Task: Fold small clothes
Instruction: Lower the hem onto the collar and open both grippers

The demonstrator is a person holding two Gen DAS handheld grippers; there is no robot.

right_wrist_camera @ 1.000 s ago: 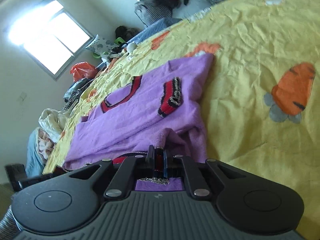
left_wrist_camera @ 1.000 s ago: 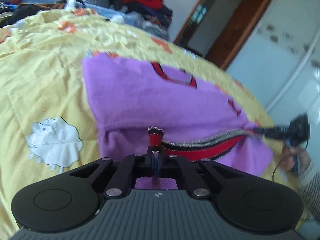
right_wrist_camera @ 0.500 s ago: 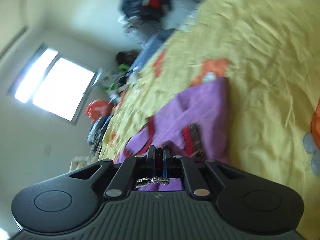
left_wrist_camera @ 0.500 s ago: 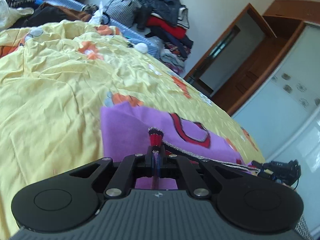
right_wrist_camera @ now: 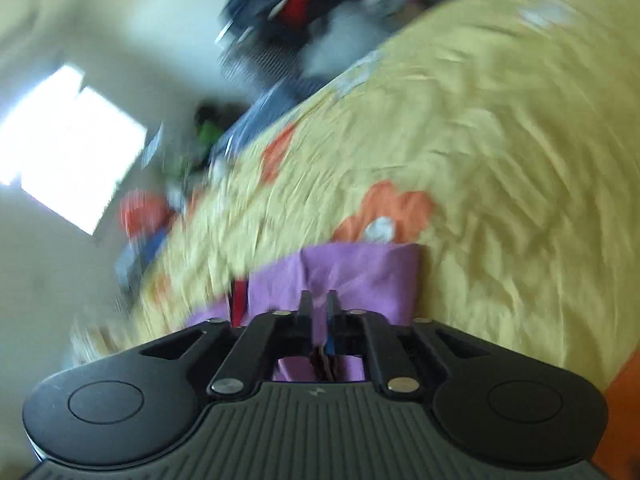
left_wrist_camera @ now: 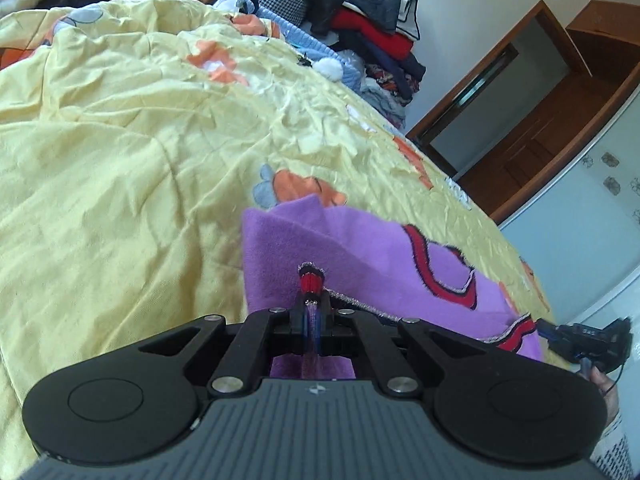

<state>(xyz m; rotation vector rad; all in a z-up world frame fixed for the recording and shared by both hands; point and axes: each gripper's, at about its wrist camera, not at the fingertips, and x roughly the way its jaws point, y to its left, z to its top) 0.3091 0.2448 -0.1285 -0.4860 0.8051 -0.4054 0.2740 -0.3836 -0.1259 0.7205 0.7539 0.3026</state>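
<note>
Left wrist view: your left claw was clamped on the red-trimmed hem of the sweater, the trim poking out past the tips. The sweater lay on the yellow bedspread, its lower part doubled up over the body, the red neckline showing to the right. You held the hem corner low over the body, presumably so the fold would land square. At the far right your right claw sat at the other hem corner, a hand behind it; its jaws could not be read from here. A clothes pile stood beyond the bed, well apart.

Right wrist view: heavily blurred. Your right claw had just been opening; the jaws stood slightly apart with purple cloth and a dark bit of trim between them, though I could not tell whether the fingers pressed on it. The sweater lay folded just ahead on the bedspread. My reading: you were letting go of this corner, laying down the bottom-to-top fold; the left side was not yet released.
</note>
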